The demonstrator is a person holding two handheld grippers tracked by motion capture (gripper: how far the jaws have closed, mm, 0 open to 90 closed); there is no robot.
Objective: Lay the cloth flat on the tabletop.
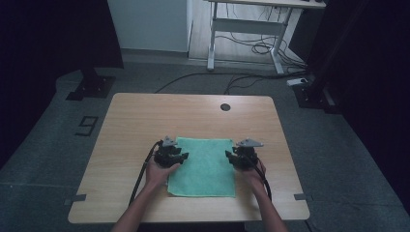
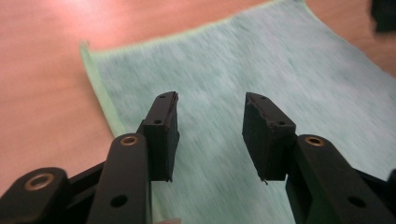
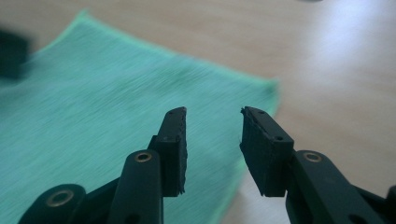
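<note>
**Green cloth flat on table, both grippers open at its side edges**

Lying flat in the lower middle of the high view: a green cloth [image 1: 205,166], roughly square, spread on a light wooden table [image 1: 145,116]. Near edge of the cloth close to the table's front edge, with a narrow strip of bare wood between. Far edge straight, about halfway up the tabletop. Broad bare wood beyond it, reaching to a small dark round grommet [image 1: 225,107] near the table's far edge. Open wood also left and right of the cloth, out to both side edges of the table.

At the cloth's left edge, toward its far corner: the left gripper [image 1: 181,157], held in a hand [image 1: 155,175], jaws pointing inward over the fabric. In the left gripper view, jaws parted with a clear gap, nothing between the pads [image 2: 163,135], the cloth [image 2: 261,70] blurred beneath and its pale green hem running along the left, bare wood beyond.

At the cloth's right edge, level with the other: the right gripper [image 1: 229,157], held in the other hand [image 1: 254,176], jaws pointing inward likewise. In the right gripper view, jaws likewise apart, gripping nothing, pads [image 3: 175,149] above the fabric near a corner of the cloth [image 3: 93,107], hem at the right, bare table past it.

Grey floor around the table, with cables [image 1: 251,48] trailing under a white desk frame [image 1: 246,26] at the top of the high view.
</note>
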